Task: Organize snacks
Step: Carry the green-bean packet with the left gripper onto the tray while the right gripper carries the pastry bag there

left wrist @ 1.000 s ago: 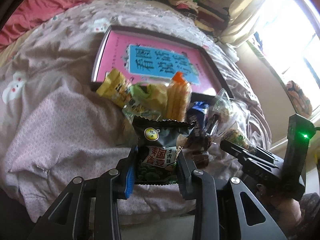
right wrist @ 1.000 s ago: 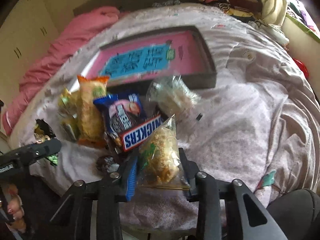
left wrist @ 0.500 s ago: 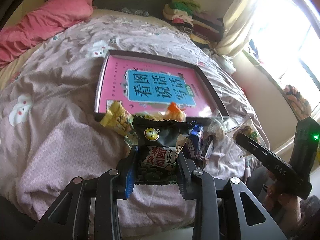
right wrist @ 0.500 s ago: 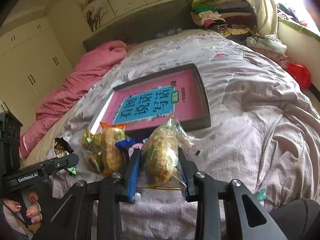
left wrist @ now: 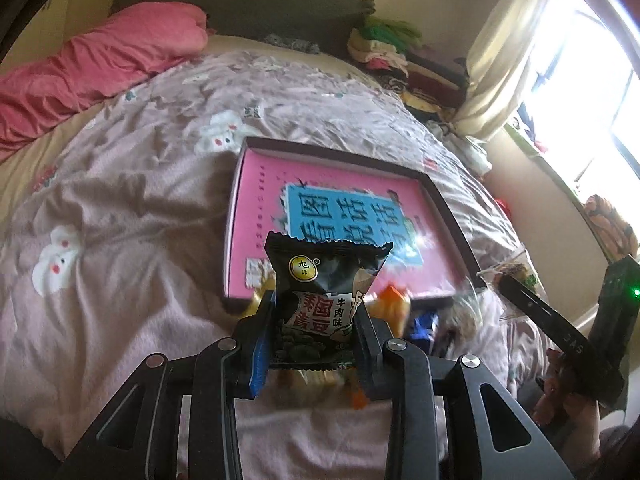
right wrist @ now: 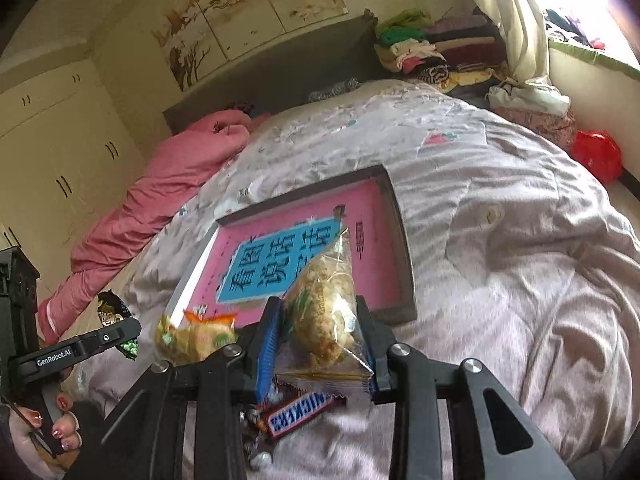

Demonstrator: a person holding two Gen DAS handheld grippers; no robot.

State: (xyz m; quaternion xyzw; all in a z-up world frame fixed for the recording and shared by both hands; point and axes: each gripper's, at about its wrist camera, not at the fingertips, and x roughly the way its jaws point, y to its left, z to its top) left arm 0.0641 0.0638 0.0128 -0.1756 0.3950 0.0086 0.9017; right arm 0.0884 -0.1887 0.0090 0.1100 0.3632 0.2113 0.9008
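My left gripper (left wrist: 314, 322) is shut on a black snack packet (left wrist: 326, 300) with red Chinese print, held upright above the bed. My right gripper (right wrist: 320, 326) is shut on a clear bag of crispy rice cake (right wrist: 326, 316), also lifted. Beyond both lies a dark-rimmed tray (left wrist: 448, 208) with a pink and blue printed floor (right wrist: 372, 220), nothing in it. A small heap of snacks stays on the quilt at the tray's near edge: a yellow-orange packet (right wrist: 192, 334) and a Snickers bar (right wrist: 298, 412). The right gripper shows at the right edge of the left wrist view (left wrist: 504, 282).
The bed carries a rumpled pale pink quilt (left wrist: 120, 220) and a bright pink duvet (left wrist: 100, 64) by the dark headboard. Folded clothes (right wrist: 420, 48) are stacked at the far corner by the curtain and window. A red bag (right wrist: 596, 154) lies beside the bed. A hand (right wrist: 60, 428) grips the left tool.
Both grippers have risen with their packets and tipped upward. The tray now sits nearer the middle of each view, and the snack heap has dropped below the fingers.
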